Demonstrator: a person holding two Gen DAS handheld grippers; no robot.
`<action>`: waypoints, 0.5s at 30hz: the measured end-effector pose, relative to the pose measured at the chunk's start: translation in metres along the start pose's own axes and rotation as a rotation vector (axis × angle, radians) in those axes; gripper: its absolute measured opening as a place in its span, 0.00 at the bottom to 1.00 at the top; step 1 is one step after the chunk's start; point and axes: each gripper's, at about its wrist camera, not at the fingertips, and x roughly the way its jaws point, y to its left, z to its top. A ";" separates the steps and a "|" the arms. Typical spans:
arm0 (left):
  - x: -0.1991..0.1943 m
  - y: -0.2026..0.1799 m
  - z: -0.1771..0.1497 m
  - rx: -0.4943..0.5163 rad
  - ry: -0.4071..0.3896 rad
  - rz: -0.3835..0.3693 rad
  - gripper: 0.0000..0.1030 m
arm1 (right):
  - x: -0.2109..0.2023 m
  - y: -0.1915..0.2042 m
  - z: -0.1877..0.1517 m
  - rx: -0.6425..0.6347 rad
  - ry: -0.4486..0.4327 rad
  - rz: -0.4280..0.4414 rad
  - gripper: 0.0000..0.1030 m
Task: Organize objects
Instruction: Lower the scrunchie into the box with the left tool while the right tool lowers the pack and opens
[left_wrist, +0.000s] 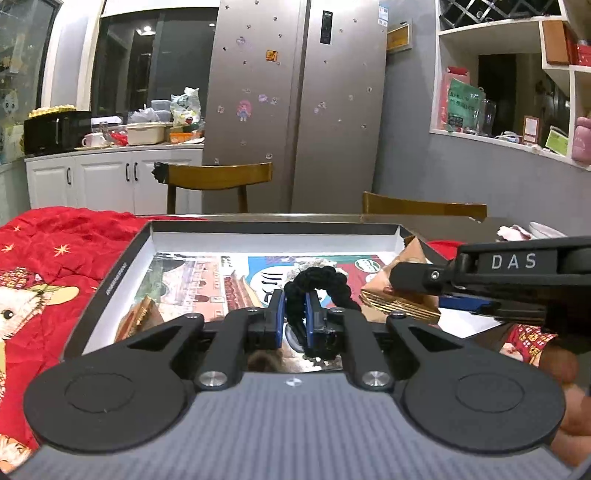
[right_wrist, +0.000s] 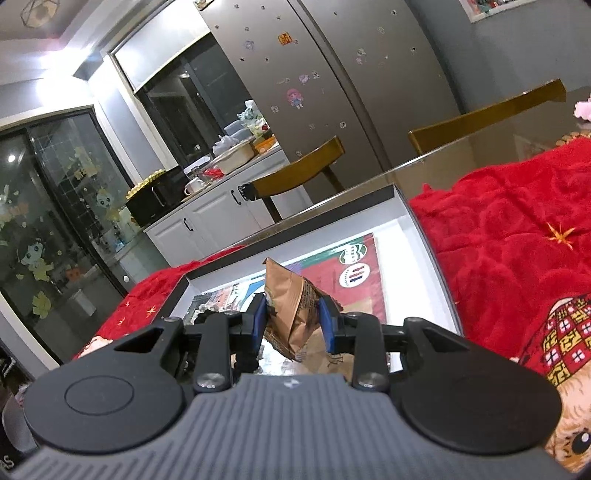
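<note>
A shallow box with a dark rim, white walls and colourful printed sheets on its floor lies on a red blanket. My left gripper is shut on a black braided hair tie and holds it over the box. My right gripper is shut on a brown snack packet above the box. In the left wrist view the right gripper reaches in from the right with the packet.
The red blanket covers the table around the box. A small gold-brown packet lies in the box at the left. Wooden chairs stand behind the table, then a fridge and a cluttered counter.
</note>
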 end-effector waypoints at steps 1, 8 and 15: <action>0.001 0.001 0.000 -0.003 0.005 0.001 0.14 | 0.000 0.000 0.000 -0.002 -0.001 -0.002 0.33; 0.010 0.009 -0.001 -0.045 0.044 0.001 0.14 | 0.002 0.008 -0.003 -0.053 -0.001 -0.024 0.33; 0.011 0.009 -0.002 -0.038 0.053 -0.003 0.14 | 0.000 0.017 -0.007 -0.113 -0.017 -0.015 0.33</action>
